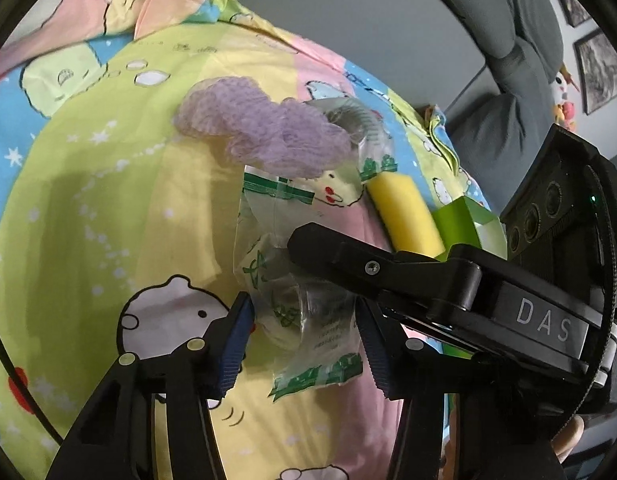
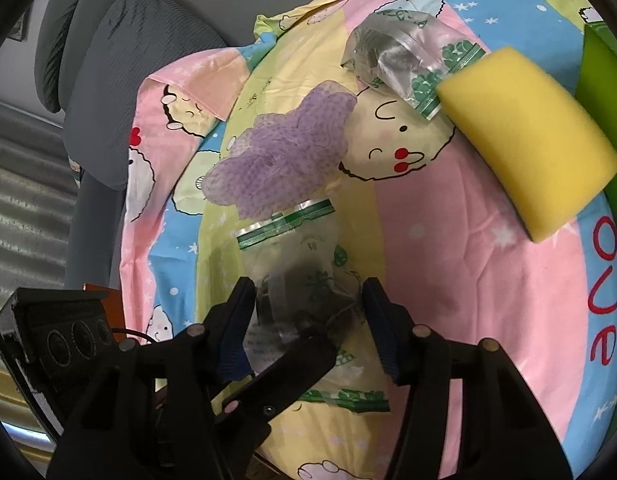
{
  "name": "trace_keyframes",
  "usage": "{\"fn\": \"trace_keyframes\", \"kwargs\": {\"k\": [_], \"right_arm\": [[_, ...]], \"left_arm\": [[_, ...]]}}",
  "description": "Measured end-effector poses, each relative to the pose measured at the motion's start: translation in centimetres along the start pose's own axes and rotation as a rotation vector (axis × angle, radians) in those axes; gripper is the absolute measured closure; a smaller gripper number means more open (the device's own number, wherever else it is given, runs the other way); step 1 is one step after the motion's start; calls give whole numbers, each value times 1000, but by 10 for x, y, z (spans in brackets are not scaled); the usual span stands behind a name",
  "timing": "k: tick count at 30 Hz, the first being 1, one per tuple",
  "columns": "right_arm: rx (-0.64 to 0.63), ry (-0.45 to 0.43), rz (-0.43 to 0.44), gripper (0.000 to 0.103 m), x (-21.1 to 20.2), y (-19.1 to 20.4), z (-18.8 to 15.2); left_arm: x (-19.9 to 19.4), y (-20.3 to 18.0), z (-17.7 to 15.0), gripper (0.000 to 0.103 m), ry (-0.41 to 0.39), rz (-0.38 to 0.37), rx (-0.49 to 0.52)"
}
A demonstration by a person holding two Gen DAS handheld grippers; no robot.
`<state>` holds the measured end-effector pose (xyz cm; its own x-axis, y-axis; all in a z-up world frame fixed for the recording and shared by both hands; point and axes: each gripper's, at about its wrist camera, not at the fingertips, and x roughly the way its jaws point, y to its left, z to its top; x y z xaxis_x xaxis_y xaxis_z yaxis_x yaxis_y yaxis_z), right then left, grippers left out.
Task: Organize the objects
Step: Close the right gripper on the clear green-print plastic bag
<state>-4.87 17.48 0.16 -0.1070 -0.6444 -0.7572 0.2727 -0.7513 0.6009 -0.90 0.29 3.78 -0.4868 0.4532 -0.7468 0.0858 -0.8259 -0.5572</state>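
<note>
**Claws met on one packet**

Packets numbered two, sponges one, purple mesh puffs one. Left claw (image 1: 304, 320) pinched a clear green-printed packet (image 1: 292, 292) on the cartoon bedsheet (image 1: 108, 200); right claw (image 2: 308, 312) straddled it, contact unclear. Ahead lay the puff (image 2: 284, 160), second packet (image 2: 396, 52) and yellow sponge (image 2: 528, 136).
</note>
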Motion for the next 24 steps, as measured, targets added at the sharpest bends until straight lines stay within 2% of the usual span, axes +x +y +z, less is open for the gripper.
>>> {"fn": "trace_keyframes", "kwargs": {"k": [8,16,24], "right_arm": [[-5,-103,32,47,-32,4,-7],[-14,-180,74,47,-60,6,-13],[-35,-255,82,47,-84,9,-18]], "left_arm": [[-15,-25,-2,50,-64,-26,78],[-31,-47,-5,50,-145,-22,148],[-43,-63,-8,50,-201,-51,202]]}}
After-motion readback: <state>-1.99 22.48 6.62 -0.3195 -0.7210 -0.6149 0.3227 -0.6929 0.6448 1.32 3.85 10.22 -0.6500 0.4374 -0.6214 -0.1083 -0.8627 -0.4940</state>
